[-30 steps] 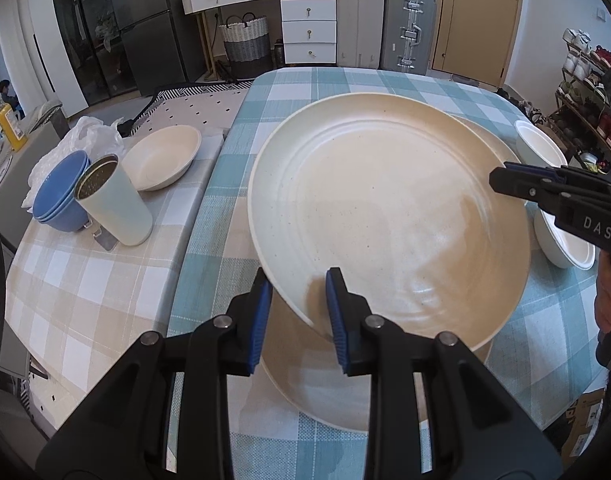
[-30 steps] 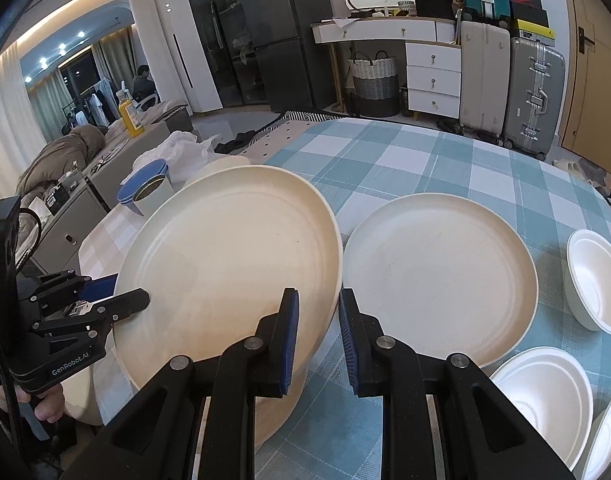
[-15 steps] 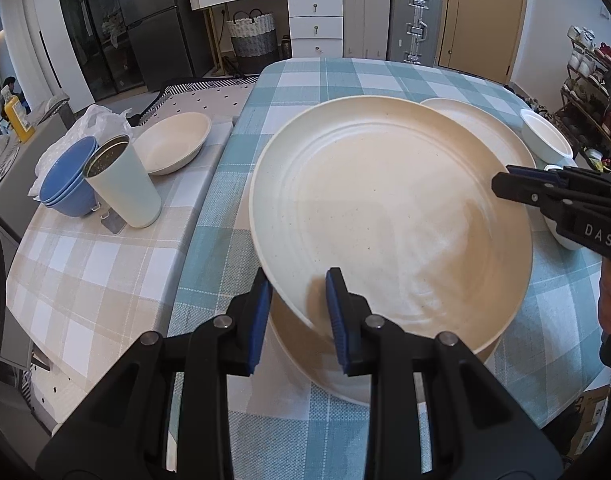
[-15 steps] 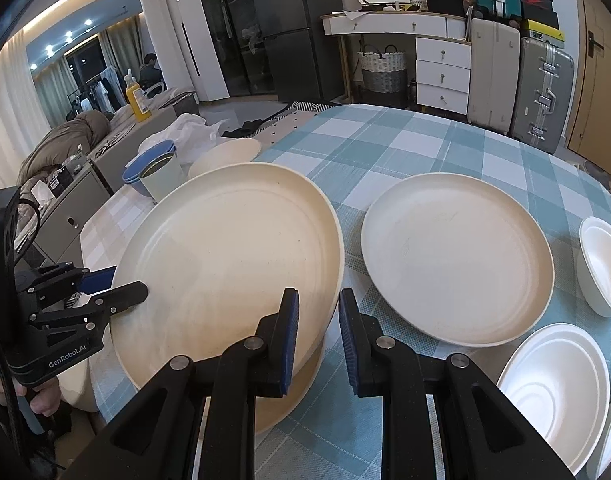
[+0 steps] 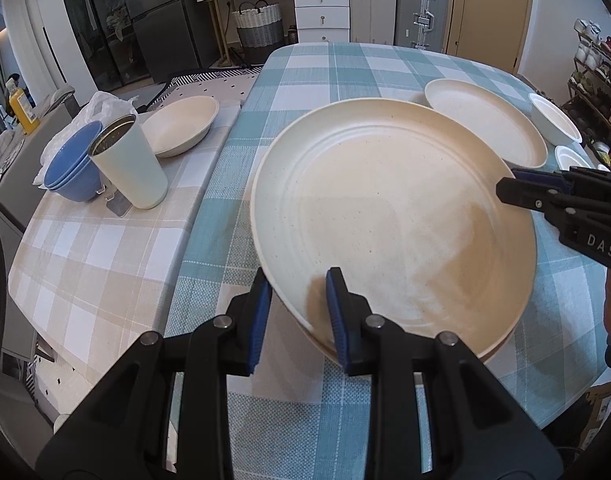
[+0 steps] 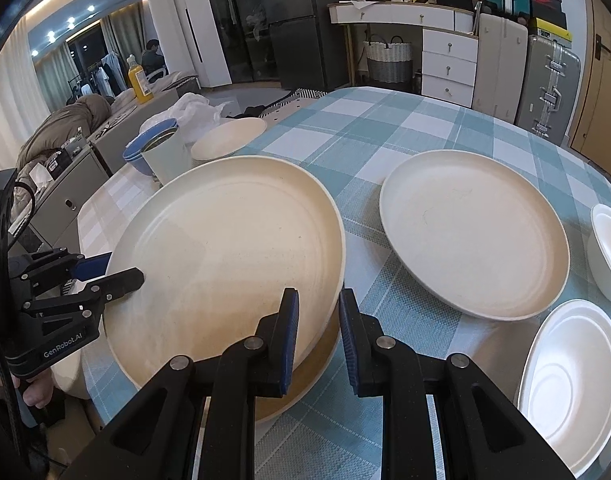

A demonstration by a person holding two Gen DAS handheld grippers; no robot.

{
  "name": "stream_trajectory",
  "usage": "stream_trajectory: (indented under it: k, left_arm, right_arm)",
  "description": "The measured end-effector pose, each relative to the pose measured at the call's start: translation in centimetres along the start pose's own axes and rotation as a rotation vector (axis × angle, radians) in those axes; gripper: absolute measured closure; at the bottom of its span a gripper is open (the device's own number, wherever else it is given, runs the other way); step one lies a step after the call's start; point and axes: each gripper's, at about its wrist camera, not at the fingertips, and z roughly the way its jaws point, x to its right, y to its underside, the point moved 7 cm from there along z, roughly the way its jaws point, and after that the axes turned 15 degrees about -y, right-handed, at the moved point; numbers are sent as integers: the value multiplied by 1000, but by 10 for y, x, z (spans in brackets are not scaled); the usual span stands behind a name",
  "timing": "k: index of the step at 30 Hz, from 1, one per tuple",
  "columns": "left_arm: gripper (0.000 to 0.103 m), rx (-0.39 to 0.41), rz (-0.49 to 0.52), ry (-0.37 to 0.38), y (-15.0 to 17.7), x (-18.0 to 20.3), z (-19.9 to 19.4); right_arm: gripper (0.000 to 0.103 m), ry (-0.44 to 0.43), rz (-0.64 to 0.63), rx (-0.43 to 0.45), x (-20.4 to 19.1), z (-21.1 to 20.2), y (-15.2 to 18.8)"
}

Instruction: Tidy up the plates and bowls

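A large cream plate [image 5: 393, 216] [image 6: 225, 248] hangs just above a second cream plate [image 6: 317, 368], of which only a sliver [image 5: 493, 354] shows beneath it. My left gripper [image 5: 297, 284] is shut on the held plate's near rim. My right gripper [image 6: 317, 300] is shut on the opposite rim. Each gripper shows in the other view, the right one [image 5: 509, 184] and the left one [image 6: 121, 276]. A third cream plate [image 5: 485, 124] [image 6: 473, 232] lies flat on the blue checked table.
White bowls [image 6: 573, 380] [image 6: 607, 252] sit at the table's right edge. On the beige checked side table [image 5: 85, 264] stand stacked blue bowls [image 5: 71, 172], a pale cup [image 5: 129, 164] and a cream bowl [image 5: 183, 124]. Drawers and suitcases stand behind.
Both grippers have sunk with the held plate. It now hangs closer to the plate beneath, and less of that lower plate shows.
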Motion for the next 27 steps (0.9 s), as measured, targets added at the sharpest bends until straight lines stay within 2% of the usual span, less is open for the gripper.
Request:
stream_trajectory:
  k: [17, 27]
  left_arm:
    - [77, -17, 34, -3, 13, 6, 8]
    - [77, -12, 68, -34, 14, 11, 9]
  right_arm:
    - [82, 33, -3, -18, -1, 2, 10]
    - [82, 48, -9, -29, 0, 3, 15]
